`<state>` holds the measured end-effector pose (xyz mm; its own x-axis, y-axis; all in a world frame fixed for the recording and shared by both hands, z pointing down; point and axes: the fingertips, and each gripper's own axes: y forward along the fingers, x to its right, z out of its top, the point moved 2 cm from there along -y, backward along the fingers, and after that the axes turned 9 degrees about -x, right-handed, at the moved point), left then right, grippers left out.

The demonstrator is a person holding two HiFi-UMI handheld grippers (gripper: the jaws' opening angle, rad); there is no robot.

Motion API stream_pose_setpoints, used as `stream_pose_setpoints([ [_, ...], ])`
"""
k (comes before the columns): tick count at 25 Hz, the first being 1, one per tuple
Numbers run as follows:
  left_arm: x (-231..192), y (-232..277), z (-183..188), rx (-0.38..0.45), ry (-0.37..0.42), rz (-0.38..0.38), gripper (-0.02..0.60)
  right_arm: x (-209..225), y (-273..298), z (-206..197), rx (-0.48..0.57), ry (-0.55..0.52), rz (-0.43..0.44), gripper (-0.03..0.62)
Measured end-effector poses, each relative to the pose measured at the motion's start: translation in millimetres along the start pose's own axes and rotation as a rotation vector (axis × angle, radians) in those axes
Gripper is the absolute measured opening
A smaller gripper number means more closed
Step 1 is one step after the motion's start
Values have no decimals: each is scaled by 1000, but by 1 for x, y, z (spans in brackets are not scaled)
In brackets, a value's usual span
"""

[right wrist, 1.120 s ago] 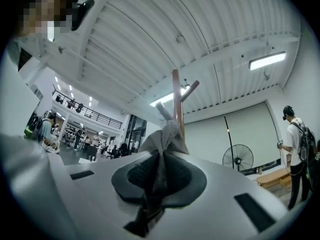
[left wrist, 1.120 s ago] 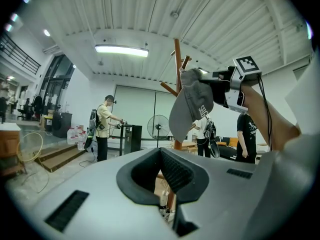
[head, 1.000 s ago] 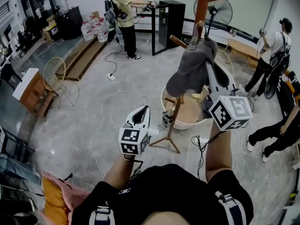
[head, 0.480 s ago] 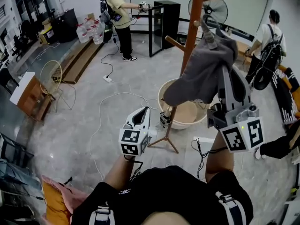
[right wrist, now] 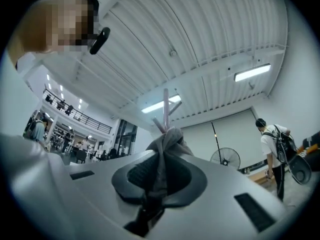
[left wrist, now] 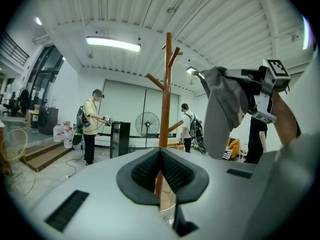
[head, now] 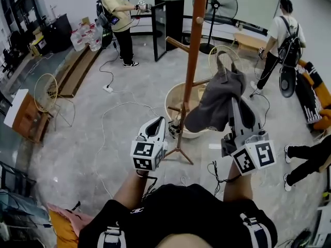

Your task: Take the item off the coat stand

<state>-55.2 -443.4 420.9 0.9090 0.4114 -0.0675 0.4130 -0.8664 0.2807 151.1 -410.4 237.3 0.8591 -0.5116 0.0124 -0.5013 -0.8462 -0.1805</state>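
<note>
A limp grey cap [head: 217, 105] hangs from my right gripper [head: 231, 100], whose jaws are shut on its fabric [right wrist: 167, 144]. The cap sits just right of the brown wooden coat stand [head: 192, 61] and touches none of its pegs. The right gripper view looks along the pinched cloth, with my right gripper [right wrist: 160, 170] pointing at the stand's top [right wrist: 166, 109]. My left gripper [head: 156, 122] is held low in front of the stand's feet, shut and empty. From the left gripper [left wrist: 160, 155], the stand [left wrist: 168, 84] is straight ahead and the cap [left wrist: 225, 109] hangs to the right.
A round beige tub [head: 173, 94] sits at the stand's base, with cables [head: 119, 112] trailing over the floor. A black cabinet [head: 168, 19] and a fan [head: 220, 4] stand at the back. People are at the back left [head: 116, 14], back right [head: 282, 35] and right edge [head: 310, 154]. A wire chair [head: 44, 92] is at left.
The right gripper has pulled the cap off the stand's peg and carried it down and to the right, away from the pole. The left gripper has stayed put.
</note>
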Motion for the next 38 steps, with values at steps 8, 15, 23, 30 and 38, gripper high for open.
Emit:
stream_pose_setpoints([
  [8, 20, 13, -3, -27, 29, -66, 15, 27, -6, -103, -225, 39, -159, 40],
  [15, 27, 13, -1, -38, 40, -76, 15, 24, -8, -154, -323, -17, -190, 38],
  [23, 42, 11, -6, -36, 43, -70, 15, 23, -19, -167, -334, 23, -150, 38],
  [30, 48, 10, -2, -32, 45, -67, 15, 27, -22, -168, -346, 25, -152, 38],
  [38, 44, 13, -6, -36, 45, -68, 15, 27, -20, -170, -340, 36, -148, 38],
])
